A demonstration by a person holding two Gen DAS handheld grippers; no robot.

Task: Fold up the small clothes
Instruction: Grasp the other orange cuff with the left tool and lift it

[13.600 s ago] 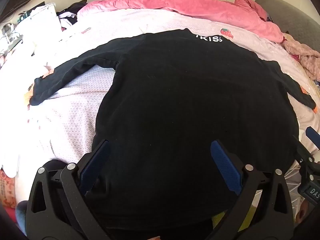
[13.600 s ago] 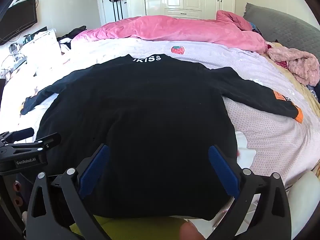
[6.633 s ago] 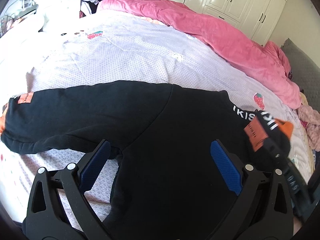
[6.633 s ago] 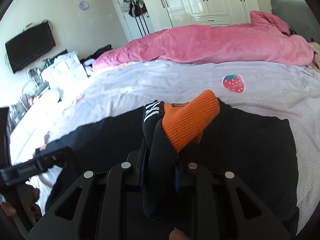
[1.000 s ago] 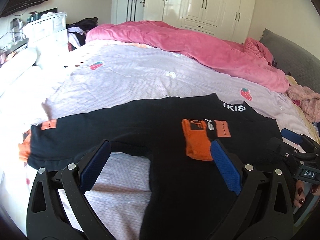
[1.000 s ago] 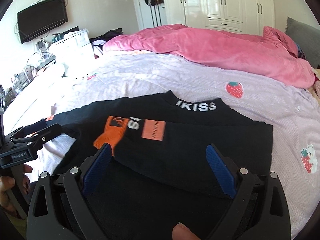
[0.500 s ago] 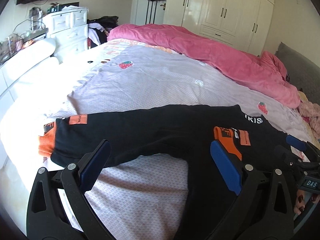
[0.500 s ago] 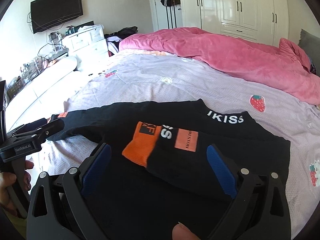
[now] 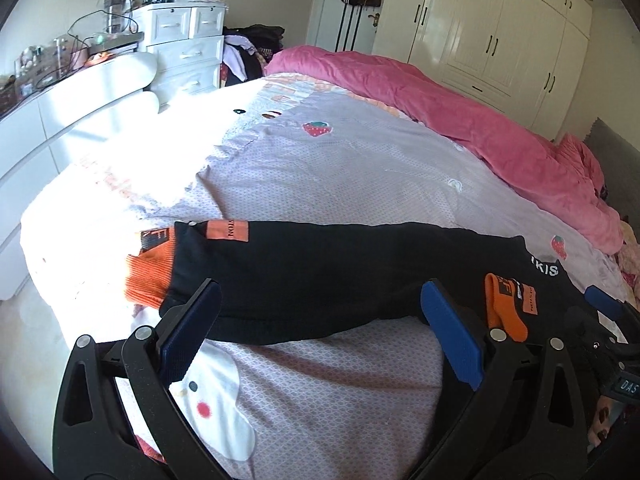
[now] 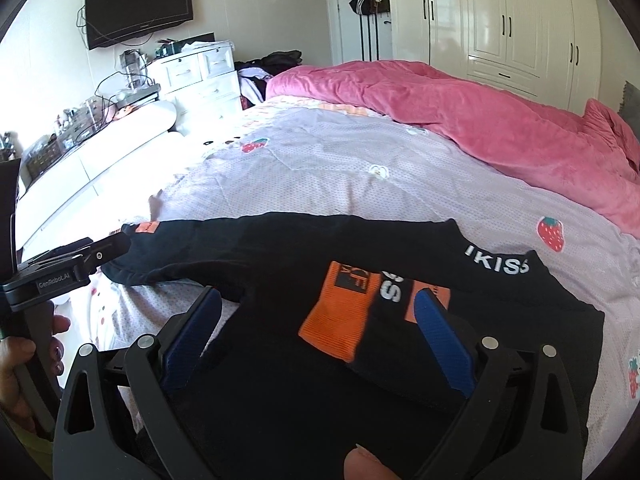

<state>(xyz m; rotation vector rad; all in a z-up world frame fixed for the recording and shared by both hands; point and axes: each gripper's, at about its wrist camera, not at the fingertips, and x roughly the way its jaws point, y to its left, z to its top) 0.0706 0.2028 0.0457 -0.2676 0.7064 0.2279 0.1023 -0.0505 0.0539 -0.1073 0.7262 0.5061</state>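
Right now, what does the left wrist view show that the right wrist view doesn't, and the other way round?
Left wrist only: the spread sleeve's orange cuff in full, lying flat on the sheet just ahead of the open left tool.

Right wrist only: the TV on the wall, and the shirt's body under the open right tool.

Both: the black shirt with its IKISS collar, the folded sleeve's cuff on the chest, and the pink duvet.
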